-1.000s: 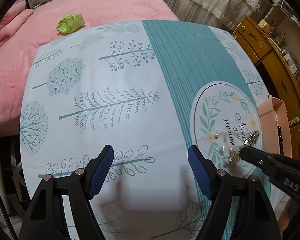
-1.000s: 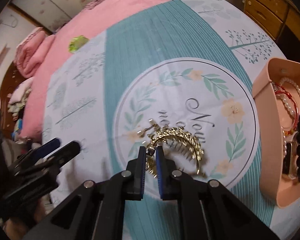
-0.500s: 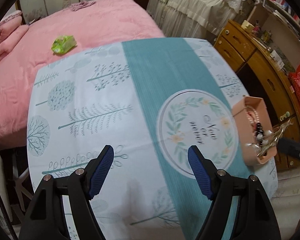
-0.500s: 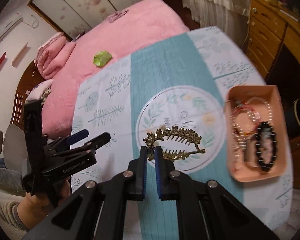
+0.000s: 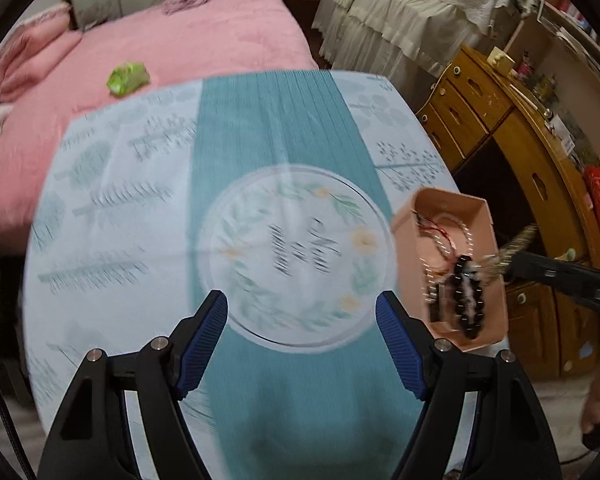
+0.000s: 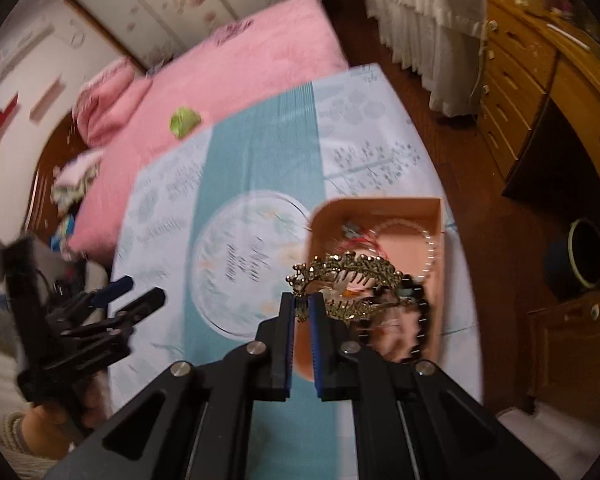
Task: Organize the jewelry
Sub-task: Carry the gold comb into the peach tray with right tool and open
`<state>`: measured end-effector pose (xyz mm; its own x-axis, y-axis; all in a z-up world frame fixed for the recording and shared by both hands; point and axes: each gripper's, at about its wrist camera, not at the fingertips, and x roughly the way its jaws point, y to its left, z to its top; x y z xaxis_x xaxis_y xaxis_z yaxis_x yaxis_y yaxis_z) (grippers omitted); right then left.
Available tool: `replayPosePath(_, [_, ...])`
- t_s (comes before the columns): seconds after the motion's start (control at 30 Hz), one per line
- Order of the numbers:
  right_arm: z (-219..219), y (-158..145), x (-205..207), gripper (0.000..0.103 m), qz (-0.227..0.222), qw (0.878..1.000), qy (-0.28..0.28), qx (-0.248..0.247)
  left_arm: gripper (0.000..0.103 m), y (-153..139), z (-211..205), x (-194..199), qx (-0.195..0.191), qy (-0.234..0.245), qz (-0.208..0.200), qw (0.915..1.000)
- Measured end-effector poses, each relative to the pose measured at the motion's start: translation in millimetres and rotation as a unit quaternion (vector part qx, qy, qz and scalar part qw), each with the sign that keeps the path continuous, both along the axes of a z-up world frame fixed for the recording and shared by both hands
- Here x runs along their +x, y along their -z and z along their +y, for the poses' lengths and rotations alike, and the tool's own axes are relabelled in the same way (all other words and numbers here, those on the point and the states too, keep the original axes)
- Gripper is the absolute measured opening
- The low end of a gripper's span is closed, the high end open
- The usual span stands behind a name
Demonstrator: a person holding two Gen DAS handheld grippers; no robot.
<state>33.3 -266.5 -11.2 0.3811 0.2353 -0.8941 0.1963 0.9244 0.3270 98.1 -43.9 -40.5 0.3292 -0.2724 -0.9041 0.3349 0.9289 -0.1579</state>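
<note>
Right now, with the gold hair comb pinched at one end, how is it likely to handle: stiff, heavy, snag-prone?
The gold hair comb probably stays stiff: it juts sideways from the right claw without drooping. It seems light, since an end pinch carries it. Its teeth and leaf edges could well snag the bead strands in the pink tray below.

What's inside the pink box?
The pink box holds a black bead bracelet, a white pearl strand and a red cord. The gold hair clip in the right tongs hides the middle.
</note>
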Motion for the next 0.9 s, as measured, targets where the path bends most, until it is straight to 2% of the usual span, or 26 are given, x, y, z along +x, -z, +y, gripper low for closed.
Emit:
replayPosePath(0.13, [-18, 31, 14, 0.007, 0.03, 0.999, -0.034, 0.008, 0.075, 6, -26, -19, 0.007, -0.025, 0.003, 0.9997])
replayPosePath(0.27, [-26, 53, 32, 0.007, 0.054, 0.997, -0.056, 0.014, 0.075, 5, -29, -30, 0.012, -0.049, 0.006, 0.9987])
replayPosePath(0.33, [-27, 57, 39, 0.008, 0.057, 0.996, -0.063, 0.012, 0.076, 4, -25, -34, 0.019, -0.063, 0.005, 0.9978])
replayPosePath(0.47, [-25, 62, 50, 0.009, 0.066, 0.995, -0.071, 0.0, 0.084, 1, -13, -39, 0.027, -0.099, 0.008, 0.9947])
replayPosePath(0.67, [-15, 54, 45, 0.011, 0.051, 0.995, -0.086, 0.0, 0.086, -5, -5, -43, 0.038, -0.115, 0.007, 0.9925])
replayPosePath(0.9, [7, 22, 16, 0.011, 0.019, 0.994, -0.101, -0.026, 0.088, -29, -9, -52, 0.046, -0.103, -0.009, 0.9936])
